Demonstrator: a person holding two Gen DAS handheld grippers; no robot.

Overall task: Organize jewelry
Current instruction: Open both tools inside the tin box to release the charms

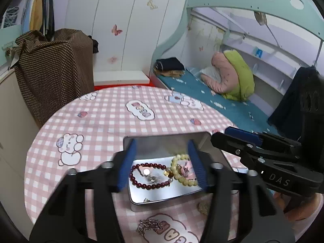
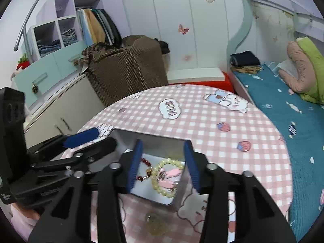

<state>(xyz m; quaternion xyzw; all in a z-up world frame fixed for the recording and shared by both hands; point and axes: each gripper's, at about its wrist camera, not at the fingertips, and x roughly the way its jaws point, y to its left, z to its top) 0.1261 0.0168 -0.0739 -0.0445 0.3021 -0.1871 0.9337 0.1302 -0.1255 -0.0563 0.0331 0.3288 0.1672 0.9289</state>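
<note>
A shiny metal tin [image 1: 158,197] [image 2: 178,201] sits on the pink checked table. Inside it lie a dark red bead bracelet [image 1: 141,184] [image 2: 146,162], a cream bead bracelet [image 1: 183,180] [image 2: 162,188], a pink piece [image 2: 170,173] and a small silver piece [image 1: 152,179]. My left gripper [image 1: 162,166] is open and empty above the tin. My right gripper [image 2: 164,164] is open and empty above the tin too. A silver chain [image 1: 147,225] lies on the table in front of the tin. A gold piece [image 1: 204,206] [image 2: 157,223] lies beside the tin.
The round table with the pink checked cloth [image 1: 105,125] [image 2: 222,125] stands by a bed [image 1: 232,105] on the right. A brown dotted bag [image 1: 54,68] and a cabinet [image 2: 66,109] stand at the left. A white and red box [image 1: 121,79] lies behind the table.
</note>
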